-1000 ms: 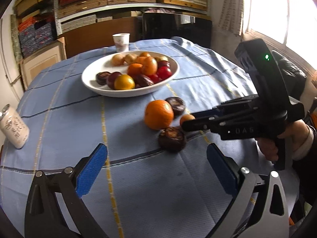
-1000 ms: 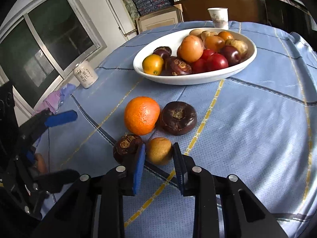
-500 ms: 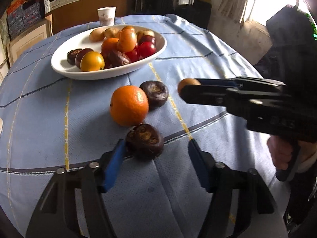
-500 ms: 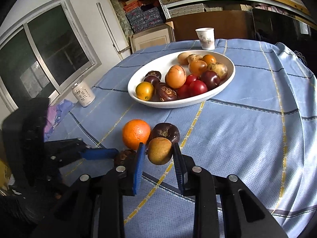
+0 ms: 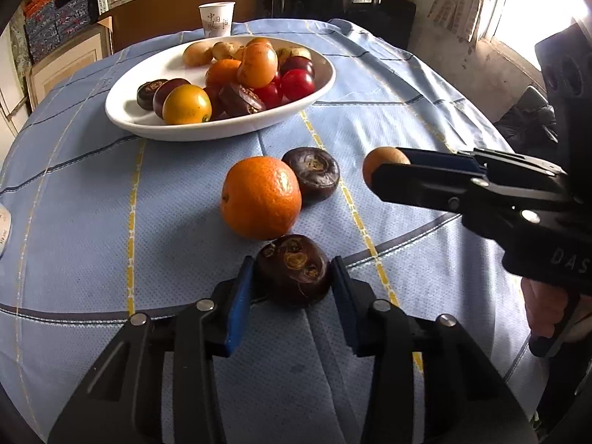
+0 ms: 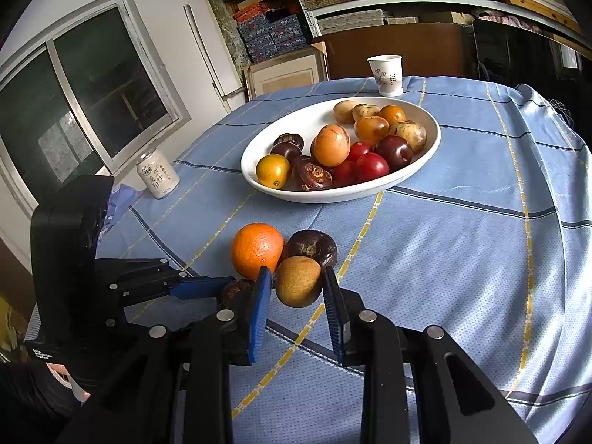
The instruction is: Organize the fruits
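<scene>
Now the left gripper (image 5: 294,277) is closing its fingers (image 5: 240,299) onto a dark brown fruit (image 5: 294,270) lying on the bench (image 5: 92,203) beside the orange (image 5: 261,201), while the right gripper (image 6: 298,296) is pinching a tan fruit (image 6: 298,281) above the cloth, short of the white bowl (image 6: 414,170).

A: Where is the bowl (image 5: 129,118)?
B: On the table (image 5: 388,85), far back. Lots of fruit is in it. A cup (image 5: 217,18) stands behind the bowl.

A: And in front of the bowl?
B: An orange (image 5: 261,202) lies on the cloth. A chestnut (image 5: 312,177) touches it on the right, a bit behind. Another chestnut (image 5: 294,269) sits just in front of the orange, between the left gripper (image 5: 292,288) pads.

A: What is to the right?
B: The right gripper (image 6: 298,292), with a small fruit (image 6: 298,281) between its pads, up off the cloth.

A: And the can (image 6: 157,178)?
B: At the table's left edge, by the window (image 6: 85,111).
</scene>
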`<act>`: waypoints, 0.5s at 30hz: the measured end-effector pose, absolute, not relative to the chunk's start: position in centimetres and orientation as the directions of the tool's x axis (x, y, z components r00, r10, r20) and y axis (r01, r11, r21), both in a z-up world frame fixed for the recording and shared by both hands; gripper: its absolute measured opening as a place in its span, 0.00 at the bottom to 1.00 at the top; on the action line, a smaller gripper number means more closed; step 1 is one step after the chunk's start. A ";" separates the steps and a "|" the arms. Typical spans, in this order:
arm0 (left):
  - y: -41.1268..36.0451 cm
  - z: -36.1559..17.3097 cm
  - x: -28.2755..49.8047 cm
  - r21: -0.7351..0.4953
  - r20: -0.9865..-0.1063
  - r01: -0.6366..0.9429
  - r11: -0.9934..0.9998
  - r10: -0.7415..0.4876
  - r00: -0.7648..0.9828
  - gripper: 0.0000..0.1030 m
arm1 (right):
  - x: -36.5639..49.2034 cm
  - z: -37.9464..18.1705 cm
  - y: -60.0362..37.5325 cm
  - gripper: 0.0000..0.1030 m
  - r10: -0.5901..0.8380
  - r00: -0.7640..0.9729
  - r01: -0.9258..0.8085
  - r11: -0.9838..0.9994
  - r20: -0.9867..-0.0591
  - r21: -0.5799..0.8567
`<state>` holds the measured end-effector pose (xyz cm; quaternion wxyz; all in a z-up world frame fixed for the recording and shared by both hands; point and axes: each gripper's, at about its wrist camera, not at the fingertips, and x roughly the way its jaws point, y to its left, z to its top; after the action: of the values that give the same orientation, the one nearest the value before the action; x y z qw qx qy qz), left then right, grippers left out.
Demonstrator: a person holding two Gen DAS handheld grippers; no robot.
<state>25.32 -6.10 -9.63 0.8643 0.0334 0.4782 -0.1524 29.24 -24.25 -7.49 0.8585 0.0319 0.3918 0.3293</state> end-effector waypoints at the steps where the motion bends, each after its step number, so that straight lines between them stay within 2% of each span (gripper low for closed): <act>1: -6.0 -9.6 25.4 -0.096 -0.835 0.294 0.951 -0.238 0.496 0.40 | 29.2 -7.5 -24.3 0.28 0.591 0.475 -0.540 0.781 -0.652 0.314; 8: -5.4 -9.3 25.0 -0.134 -0.821 0.297 0.946 -0.273 0.501 0.40 | 29.3 -7.8 -24.2 0.28 0.583 0.471 -0.537 0.785 -0.662 0.309; 15: -4.6 -6.6 23.1 -0.154 -0.730 0.334 0.930 -0.335 0.595 0.39 | 29.2 -7.9 -24.1 0.28 0.596 0.461 -0.548 0.774 -0.657 0.317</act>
<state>23.12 -4.58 -6.57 0.8932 -0.0007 0.4088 -0.1875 29.21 -24.14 -7.85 0.8543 0.0301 0.3964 0.3348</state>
